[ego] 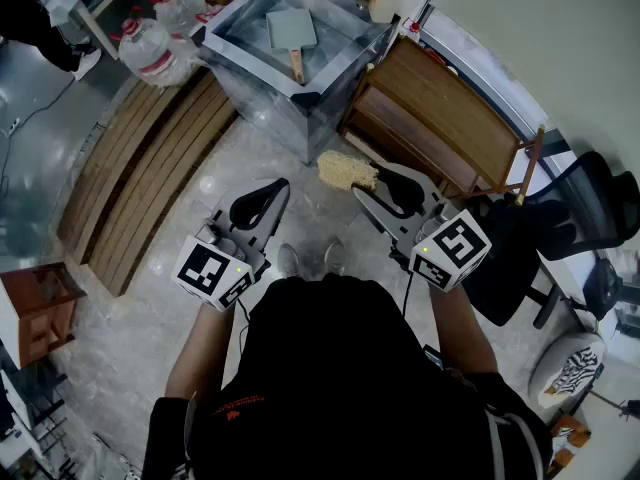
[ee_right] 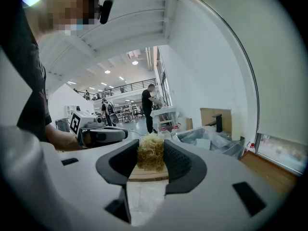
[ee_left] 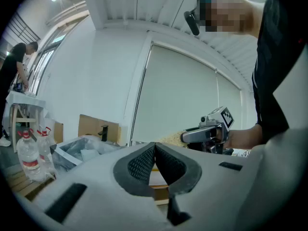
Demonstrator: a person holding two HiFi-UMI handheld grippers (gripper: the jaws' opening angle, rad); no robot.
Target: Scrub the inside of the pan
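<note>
The pan (ego: 290,29), grey and square with a wooden handle, lies inside a metal sink basin (ego: 240,60) ahead of me on the floor. In the head view my right gripper (ego: 358,186) is shut on a tuft of yellow straw-like scrubber (ego: 346,171), held in the air short of the basin. The right gripper view shows that scrubber (ee_right: 151,153) pinched between the pads. My left gripper (ego: 281,188) hangs beside it, shut and empty; its pads (ee_left: 144,163) meet. Both grippers are well clear of the pan.
Wooden slatted pallets (ego: 150,163) lie at left with water bottles (ego: 150,48) behind them. A wooden bench (ego: 440,118) sits right of the basin, a black office chair (ego: 570,228) farther right. A small brown cabinet (ego: 35,308) stands at the left edge. People (ee_right: 148,107) stand in the background.
</note>
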